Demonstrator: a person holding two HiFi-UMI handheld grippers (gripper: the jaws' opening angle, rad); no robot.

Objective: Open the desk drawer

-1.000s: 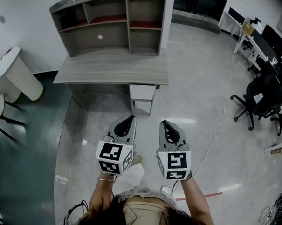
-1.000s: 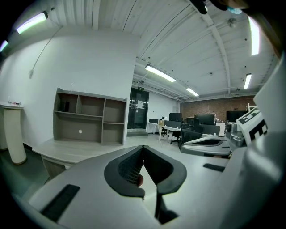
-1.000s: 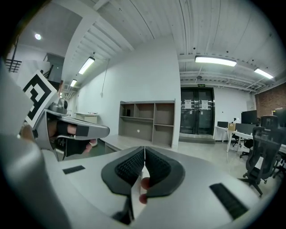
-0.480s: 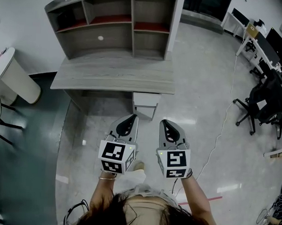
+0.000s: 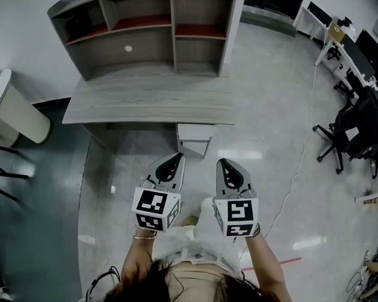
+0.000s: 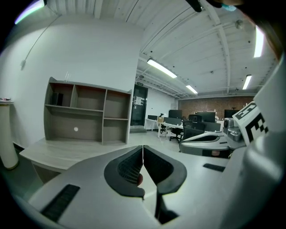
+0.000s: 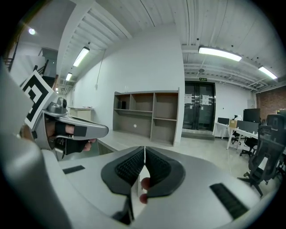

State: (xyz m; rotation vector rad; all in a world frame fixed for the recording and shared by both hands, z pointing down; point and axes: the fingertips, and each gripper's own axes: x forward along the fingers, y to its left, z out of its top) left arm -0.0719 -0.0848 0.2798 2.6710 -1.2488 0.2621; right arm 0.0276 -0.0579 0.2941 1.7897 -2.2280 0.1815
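Observation:
A grey wood desk (image 5: 147,101) with a shelf hutch (image 5: 144,32) stands ahead against the white wall. Its white drawer unit (image 5: 194,138) hangs under the right part of the desktop, drawer fronts closed. My left gripper (image 5: 174,158) and right gripper (image 5: 225,164) are held side by side over the floor, short of the desk, both pointing at it. Both are shut with nothing between the pads. The desk (image 6: 67,150) and hutch (image 6: 85,118) lie ahead in the left gripper view; the hutch (image 7: 147,116) also shows in the right gripper view.
A white round stand (image 5: 15,111) is at the left, beside dark green flooring (image 5: 29,221). Office chairs (image 5: 355,132) and desks stand at the right. A white cable (image 5: 295,164) runs across the shiny floor. Glass doors (image 7: 201,112) are behind the hutch.
Both grippers and the person have come closer to the desk; the desk and drawer unit look larger and nearer. Both grippers stay shut.

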